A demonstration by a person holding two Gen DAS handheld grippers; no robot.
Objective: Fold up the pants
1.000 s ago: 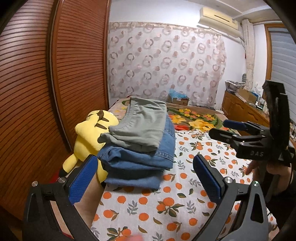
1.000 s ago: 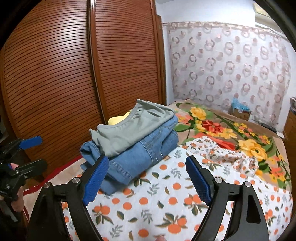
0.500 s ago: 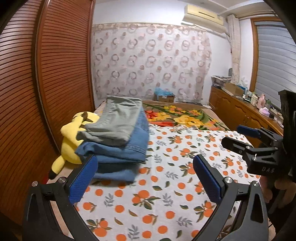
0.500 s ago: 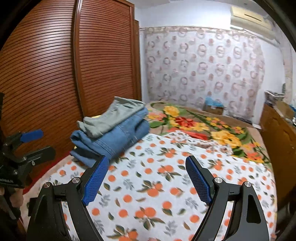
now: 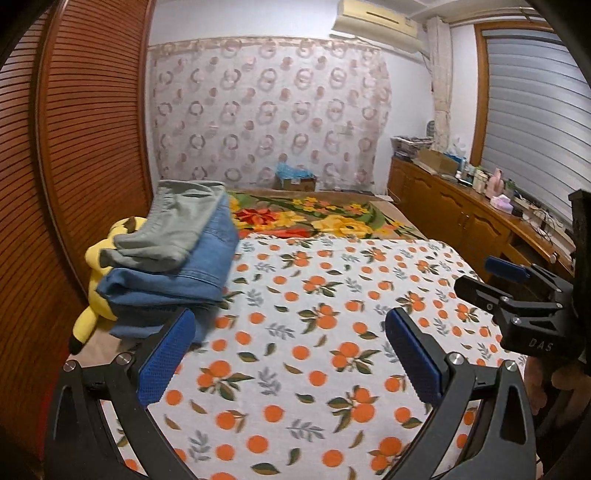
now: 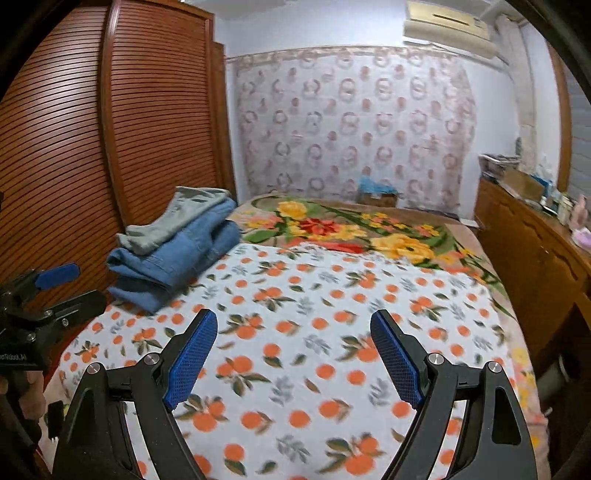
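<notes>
Two pairs of folded pants sit stacked at the left edge of the bed [image 5: 332, 369]: grey-green pants [image 5: 177, 229] on top of blue jeans [image 5: 177, 288]. In the right wrist view the same stack shows as the grey-green pair [image 6: 173, 221] lying on the denim [image 6: 177, 258], close to the slatted wooden wardrobe doors [image 6: 74, 155]. A yellow plush toy [image 5: 96, 295] lies pressed against the stack on its wardrobe side, partly hidden under the jeans.

The left tongs [image 5: 291, 354] hang over the orange-print sheet [image 5: 314, 302] with their blue pads wide apart and nothing between them; the left pad sits just in front of the jeans' lower corner, though I cannot tell whether it touches the cloth. The right tongs [image 6: 293, 354] are likewise spread apart and empty, held above the middle of the sheet, well apart from the pants.

Each tool shows in the other's camera: the right one at the right edge of the left view, with a hand [image 5: 554, 384] gripping below it, and the left one at the left edge of the right view.

Beyond the sheet lies a floral blanket [image 6: 351, 225], then a patterned curtain [image 6: 351, 122] on the far wall. A wooden cabinet [image 5: 461, 210] cluttered on top runs along the right side, and an air conditioner [image 5: 376, 18] hangs high on the wall.
</notes>
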